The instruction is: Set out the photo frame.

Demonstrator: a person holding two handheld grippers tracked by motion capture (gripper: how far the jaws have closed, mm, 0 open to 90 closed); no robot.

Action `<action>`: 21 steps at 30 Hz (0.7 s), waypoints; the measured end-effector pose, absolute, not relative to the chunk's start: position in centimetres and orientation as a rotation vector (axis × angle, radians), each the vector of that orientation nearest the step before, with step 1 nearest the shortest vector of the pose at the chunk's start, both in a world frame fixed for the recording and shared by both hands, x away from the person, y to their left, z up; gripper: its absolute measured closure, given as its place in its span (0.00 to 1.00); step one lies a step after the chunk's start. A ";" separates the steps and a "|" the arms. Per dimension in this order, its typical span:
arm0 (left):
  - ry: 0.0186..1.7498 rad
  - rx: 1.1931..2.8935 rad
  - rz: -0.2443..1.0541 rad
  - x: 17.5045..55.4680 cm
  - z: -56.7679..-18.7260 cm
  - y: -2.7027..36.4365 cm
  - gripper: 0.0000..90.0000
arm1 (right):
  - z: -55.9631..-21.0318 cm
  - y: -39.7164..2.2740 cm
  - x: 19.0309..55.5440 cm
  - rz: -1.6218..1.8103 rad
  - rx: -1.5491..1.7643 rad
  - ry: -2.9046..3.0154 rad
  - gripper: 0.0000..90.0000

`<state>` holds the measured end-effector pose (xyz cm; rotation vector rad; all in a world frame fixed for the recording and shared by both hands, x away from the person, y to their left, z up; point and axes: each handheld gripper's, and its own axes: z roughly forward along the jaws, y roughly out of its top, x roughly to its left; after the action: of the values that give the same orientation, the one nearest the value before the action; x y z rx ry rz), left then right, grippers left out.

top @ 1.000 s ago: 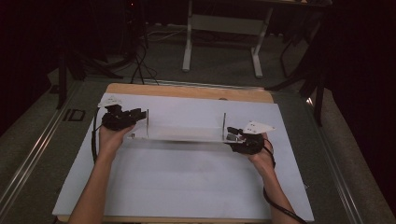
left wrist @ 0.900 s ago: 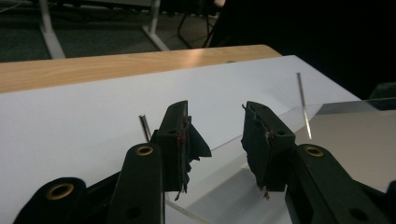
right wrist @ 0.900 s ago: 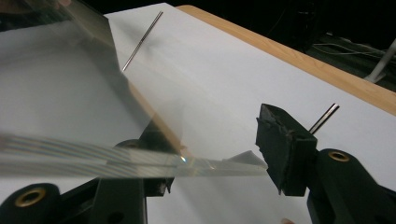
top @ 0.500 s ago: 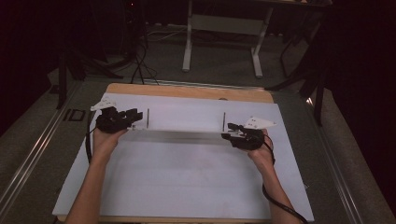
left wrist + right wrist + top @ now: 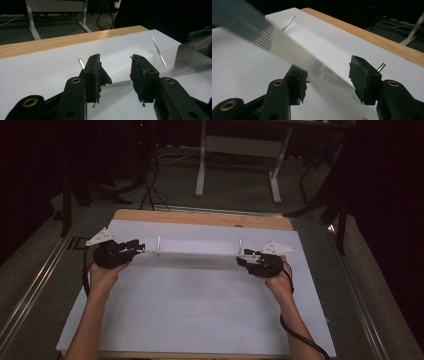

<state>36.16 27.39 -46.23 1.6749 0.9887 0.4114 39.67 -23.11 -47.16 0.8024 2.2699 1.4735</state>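
left gripper (image 5: 135,245): its jaws stand apart at the left end of the clear sheet; they have just been opening, and the pads press on nothing, so it reads as letting go of that end.
left pads (image 5: 96,75): torn and ragged, with the sheet's edge running low through the gap between them, not clamped.
right gripper (image 5: 245,259): at the sheet's right end, jaws spread; in the right gripper view the sheet passes between them, close to the left pad, and i cannot tell whether that pad touches it.
clear sheet (image 5: 197,254): a long transparent strip lying crosswise on the white board between the two grippers, probably stretched so that it seats against the pins.
near pin (image 5: 81,63): upright just behind the left jaw, likely a locating post for the strip.
far pin (image 5: 159,52): thin metal rod near the sheet's other end, same purpose by my guess.
white board (image 5: 200,315): bare work surface covering the table.
wooden table edge (image 5: 200,217): beyond the board.
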 end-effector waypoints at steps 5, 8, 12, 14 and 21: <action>0.963 1.696 0.418 35.5 -46.5 27.6 0.65 | -47.0 -23.1 39.9 1.473 0.812 2.270 0.54; 0.951 1.703 0.418 35.3 -46.7 27.5 0.65 | -46.9 -23.0 40.1 1.476 0.821 2.263 0.54; 0.929 1.726 0.427 35.2 -46.7 27.1 0.64 | -46.7 -23.0 40.2 1.470 0.833 2.259 0.54; 0.903 1.731 0.438 35.2 -46.6 26.8 0.63 | -46.6 -23.0 40.3 1.470 0.838 2.258 0.54; 0.863 1.709 0.456 35.4 -46.4 25.9 0.60 | -46.5 -22.9 40.5 1.470 0.846 2.254 0.54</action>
<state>35.41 25.85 -46.38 1.7089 0.8630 0.4562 40.45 -22.94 -46.53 0.8456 2.2536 1.4696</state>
